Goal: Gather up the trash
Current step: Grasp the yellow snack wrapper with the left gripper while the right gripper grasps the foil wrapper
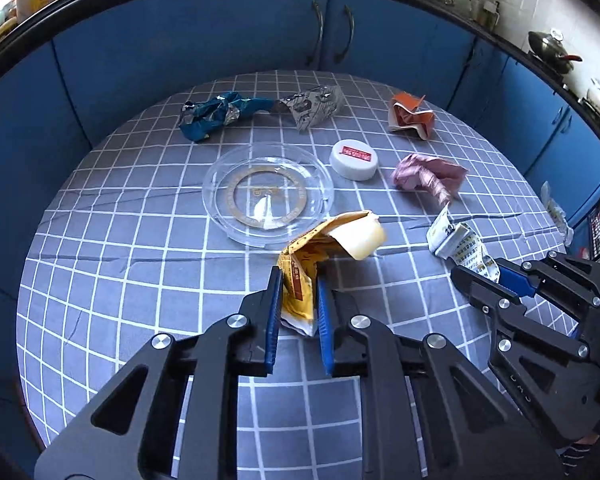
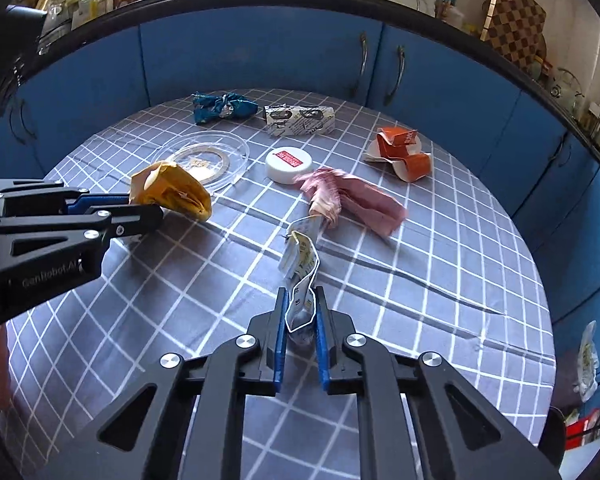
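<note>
Yellow crumpled wrapper [image 1: 320,256] sits clamped between the blue pads of the left gripper [image 1: 299,300], low in the left wrist view, its pale open end lifted toward the clear plastic lid [image 1: 268,196] that lies flat on the grey checked tablecloth [image 1: 140,264]. Just right of the lid rests a white round cap [image 1: 355,159] with a red label. Along the far side of the round table lie a blue foil wrapper [image 1: 220,114], a grey printed wrapper [image 1: 314,106] touching its end, and an orange carton piece [image 1: 411,117] off to the right. A pink crumpled wrapper [image 1: 428,176] lies near the cap. At the right edge the right gripper [image 1: 484,276] pinches a white printed wrapper [image 1: 458,244].

From the right wrist view, the right gripper [image 2: 300,312] is closed on the white printed wrapper [image 2: 302,268], which rises twisted from between the pads. Its upper end reaches close to the pink crumpled wrapper [image 2: 348,198]. The left gripper [image 2: 140,208] enters from the left, gripping the yellow crumpled wrapper [image 2: 172,192] in front of the clear plastic lid [image 2: 220,148]. The white round cap [image 2: 289,164], orange carton piece [image 2: 400,154], grey printed wrapper [image 2: 300,120] and blue foil wrapper [image 2: 222,108] lie beyond on the tablecloth [image 2: 440,280]. Blue cabinet doors [image 2: 260,52] curve behind the table.
</note>
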Motion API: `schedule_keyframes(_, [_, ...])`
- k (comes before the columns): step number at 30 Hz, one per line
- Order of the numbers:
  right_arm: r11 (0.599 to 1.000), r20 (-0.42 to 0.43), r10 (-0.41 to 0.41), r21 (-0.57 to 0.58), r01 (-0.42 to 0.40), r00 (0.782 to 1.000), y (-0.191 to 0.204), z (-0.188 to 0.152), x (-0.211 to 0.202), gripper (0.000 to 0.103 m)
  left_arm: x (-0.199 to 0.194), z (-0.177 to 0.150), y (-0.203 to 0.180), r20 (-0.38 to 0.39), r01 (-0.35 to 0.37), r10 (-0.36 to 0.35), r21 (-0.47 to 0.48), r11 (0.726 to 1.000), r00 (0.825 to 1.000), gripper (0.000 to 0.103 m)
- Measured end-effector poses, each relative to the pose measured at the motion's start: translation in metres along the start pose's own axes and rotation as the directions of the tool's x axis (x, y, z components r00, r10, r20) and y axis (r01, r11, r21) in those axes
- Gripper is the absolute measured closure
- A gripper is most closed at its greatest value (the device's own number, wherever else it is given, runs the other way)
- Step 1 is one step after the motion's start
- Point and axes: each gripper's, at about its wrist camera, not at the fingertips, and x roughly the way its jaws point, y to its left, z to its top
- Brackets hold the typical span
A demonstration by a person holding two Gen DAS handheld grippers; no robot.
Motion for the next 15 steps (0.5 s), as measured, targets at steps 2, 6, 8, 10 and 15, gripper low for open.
schedule_keyframes(2, [1.0,0.006,-0.002,0.001,0.002,1.0,-0.002,-0.003,-0.007,0.091,-0.002,-0.001,-0.004,0.0,0.004,-0.004,0.003,1.0,1.0,0.087])
schedule_keyframes(6, [1.0,0.018,-0.025,-0.004,0.025,1.0,-0.008,-0.012,-0.023,0.091,-0.007,-0.002,-0.013,0.004,0.009,-0.009,0.017,1.0,1.0,0.088])
schedule_keyframes(8, [0.999,0.024,-0.036,0.003,0.036,0.999,-0.012,-0.017,-0.032,0.091,-0.011,-0.003,-0.021,0.008,0.014,-0.014,0.027,1.0,1.0,0.088])
schedule_keyframes(10, [0.999,0.03,-0.052,0.013,0.051,0.998,-0.018,-0.023,-0.041,0.091,-0.015,-0.004,-0.03,0.011,0.023,-0.023,0.04,0.999,1.0,0.088])
schedule_keyframes(15, [0.995,0.032,-0.086,0.05,0.084,0.996,-0.037,-0.039,-0.059,0.091,-0.02,-0.009,-0.061,0.012,0.044,-0.045,0.093,0.995,0.999,0.088])
